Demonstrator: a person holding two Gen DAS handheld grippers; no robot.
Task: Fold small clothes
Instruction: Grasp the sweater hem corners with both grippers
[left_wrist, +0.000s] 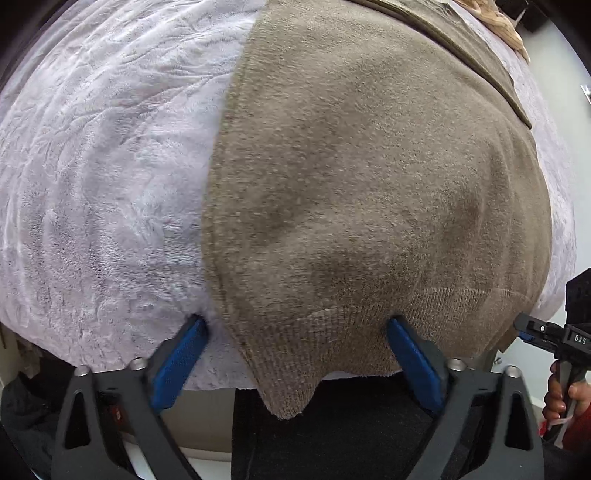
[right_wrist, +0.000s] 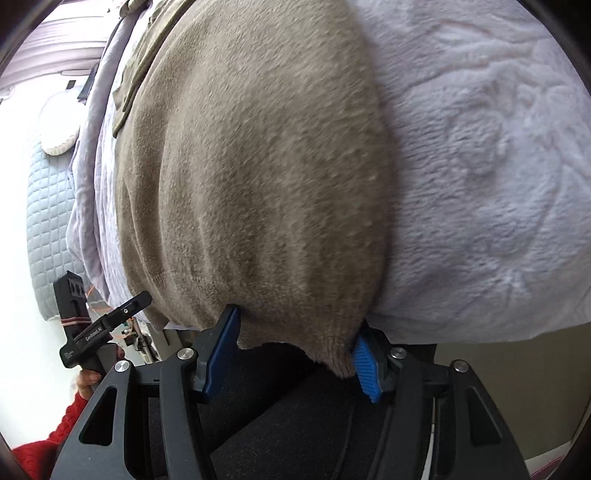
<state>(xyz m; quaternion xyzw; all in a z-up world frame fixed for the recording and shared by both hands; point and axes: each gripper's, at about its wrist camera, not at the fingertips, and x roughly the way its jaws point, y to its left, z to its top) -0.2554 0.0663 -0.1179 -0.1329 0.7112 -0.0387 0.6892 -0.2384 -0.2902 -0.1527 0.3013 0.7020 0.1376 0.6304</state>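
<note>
Brown knit garment (left_wrist: 351, 192) flat on pale fleece blanket (left_wrist: 103, 177), far end cut off; left gripper (left_wrist: 295, 328) wide apart straddling near hem corner, pads not pressing; right gripper (right_wrist: 299, 328) half-spread around other corner, contact hard to make out.

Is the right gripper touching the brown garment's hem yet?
Touching. In the right wrist view the right gripper straddles the brown garment, whose ribbed corner lies against the right-hand blue pad; the jaws are not clamped.
</note>
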